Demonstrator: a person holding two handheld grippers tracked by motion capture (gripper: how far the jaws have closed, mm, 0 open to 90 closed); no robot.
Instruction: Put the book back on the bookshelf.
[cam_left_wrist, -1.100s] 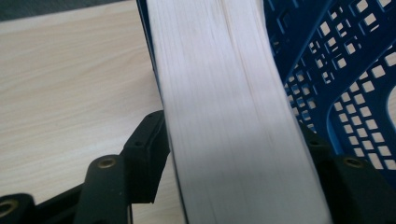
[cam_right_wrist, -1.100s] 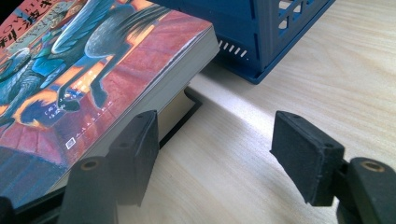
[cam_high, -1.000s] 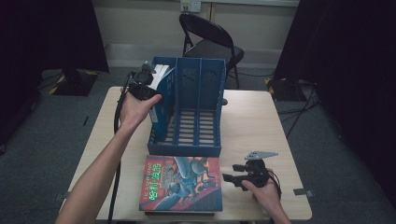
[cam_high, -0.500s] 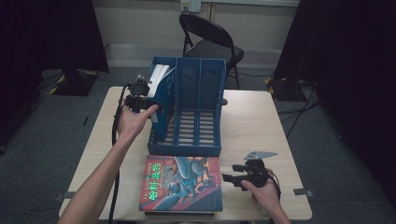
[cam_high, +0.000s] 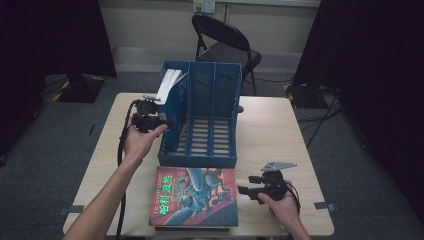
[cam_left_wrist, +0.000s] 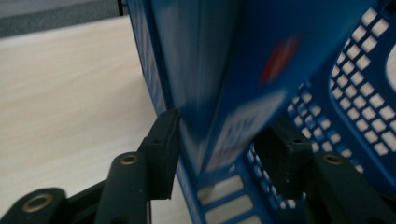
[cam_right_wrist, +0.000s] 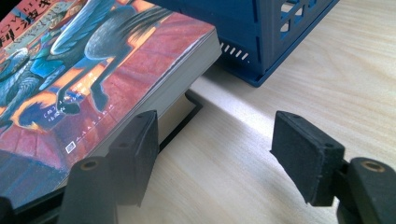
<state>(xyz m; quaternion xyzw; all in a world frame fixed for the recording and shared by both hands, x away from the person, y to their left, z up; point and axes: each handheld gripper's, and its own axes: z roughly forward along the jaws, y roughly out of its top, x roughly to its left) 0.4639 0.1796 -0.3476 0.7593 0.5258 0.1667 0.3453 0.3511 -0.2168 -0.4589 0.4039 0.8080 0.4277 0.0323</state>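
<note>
A: Where's the book (cam_left_wrist: 219, 74) now?

B: Standing in the end slot of the blue file rack (cam_high: 212, 117), the slot farthest from the folding chair's side and nearest the left gripper (cam_high: 161, 121). Its white page edge (cam_high: 167, 82) leans out at the rack's top.

A: And the grip?

B: The jaws have just been closing, with the book and the rack's outer wall between them. One pad (cam_left_wrist: 163, 144) sits against the wall; the other (cam_left_wrist: 282, 158) looks slightly clear, so I'd call it not yet clamped.

A: How will it handle?

B: Probably stiff through the spine, floppy at the pages, with a glossy, slippery cover. Take it low by the spine, not by the wall.

A: Anything in the way?

B: The slot's wall crowds the jaws. In front of the rack lie stacked books, a colourful one (cam_high: 195, 196) on top; the right gripper (cam_high: 248, 190) rests beside them, jaws apart and empty.
</note>
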